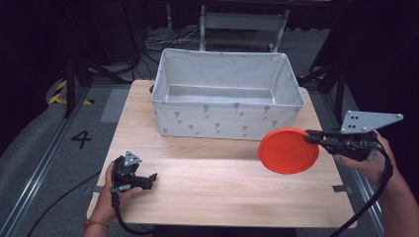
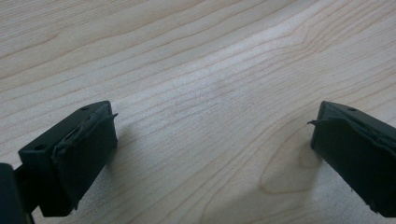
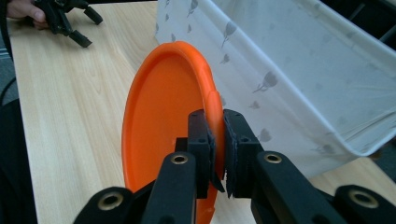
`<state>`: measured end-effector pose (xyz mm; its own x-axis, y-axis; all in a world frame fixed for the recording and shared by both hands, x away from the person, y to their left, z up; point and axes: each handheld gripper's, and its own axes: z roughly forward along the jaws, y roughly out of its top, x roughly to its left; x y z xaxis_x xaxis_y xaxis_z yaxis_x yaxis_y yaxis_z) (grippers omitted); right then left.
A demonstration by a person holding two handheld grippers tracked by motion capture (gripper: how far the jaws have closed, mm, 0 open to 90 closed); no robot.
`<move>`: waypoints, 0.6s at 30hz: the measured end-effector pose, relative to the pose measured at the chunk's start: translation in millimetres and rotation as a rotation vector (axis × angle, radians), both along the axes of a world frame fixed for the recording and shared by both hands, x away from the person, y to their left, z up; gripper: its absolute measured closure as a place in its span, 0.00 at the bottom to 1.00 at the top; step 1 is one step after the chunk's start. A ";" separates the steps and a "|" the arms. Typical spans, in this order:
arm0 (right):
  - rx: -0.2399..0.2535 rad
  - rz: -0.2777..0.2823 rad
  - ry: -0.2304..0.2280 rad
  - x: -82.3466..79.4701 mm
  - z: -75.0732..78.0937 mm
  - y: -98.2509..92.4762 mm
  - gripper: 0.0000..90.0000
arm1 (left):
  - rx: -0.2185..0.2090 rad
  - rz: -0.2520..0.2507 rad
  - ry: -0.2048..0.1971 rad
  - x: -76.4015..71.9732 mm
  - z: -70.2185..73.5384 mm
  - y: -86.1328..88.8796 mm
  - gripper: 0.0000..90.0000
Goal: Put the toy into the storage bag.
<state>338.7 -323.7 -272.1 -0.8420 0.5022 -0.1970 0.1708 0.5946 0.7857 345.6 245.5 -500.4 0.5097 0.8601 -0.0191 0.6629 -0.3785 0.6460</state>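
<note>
My right tongs (image 1: 312, 137) clamp the orange plate (image 1: 288, 150) by its rim, held off the table (image 1: 222, 187); left tongs (image 1: 148, 178) rest open. Fabric bin (image 1: 227, 118) just behind.

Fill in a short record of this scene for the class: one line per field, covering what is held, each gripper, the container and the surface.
held item: orange plate, gripped at its rim, lifted off the table
right gripper: shut on the plate's edge
left gripper: open, resting low on the table, nothing between its jaws
container: white fabric bin, open top, behind the plate
surface: light wooden table
</note>
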 end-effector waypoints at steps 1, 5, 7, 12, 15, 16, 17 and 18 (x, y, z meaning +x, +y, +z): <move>-0.001 -0.004 -0.007 0.5 4.1 0.9 0.92 | 0.000 0.000 0.000 0.0 0.0 0.0 0.01; 0.000 -0.007 -0.029 5.1 19.8 6.6 0.92 | 0.000 0.000 0.000 0.0 0.0 0.0 0.01; -0.001 -0.008 -0.031 8.4 24.8 9.6 0.92 | 0.000 0.000 0.000 0.0 0.0 0.0 0.01; -0.011 -0.002 -0.032 18.2 34.7 14.0 0.92 | 0.000 0.000 0.000 0.0 0.0 0.0 0.01; -0.012 -0.009 -0.041 25.7 43.1 15.5 0.92 | -0.001 0.000 0.000 0.0 0.0 0.0 0.01; -0.012 -0.012 -0.047 28.9 47.9 15.8 0.92 | 0.000 0.000 0.000 0.0 0.0 0.0 0.01; -0.011 -0.012 -0.050 30.4 49.9 15.7 0.92 | 0.000 0.000 0.000 0.0 0.0 0.0 0.01; -0.007 -0.014 -0.053 32.3 52.6 15.3 0.92 | -0.001 0.001 0.001 -0.1 0.0 -0.1 0.01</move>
<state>371.0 -308.4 -219.4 -0.8231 0.5127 -0.2444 0.1380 0.5979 0.7896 345.5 245.4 -500.4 0.5087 0.8607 -0.0206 0.6639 -0.3769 0.6459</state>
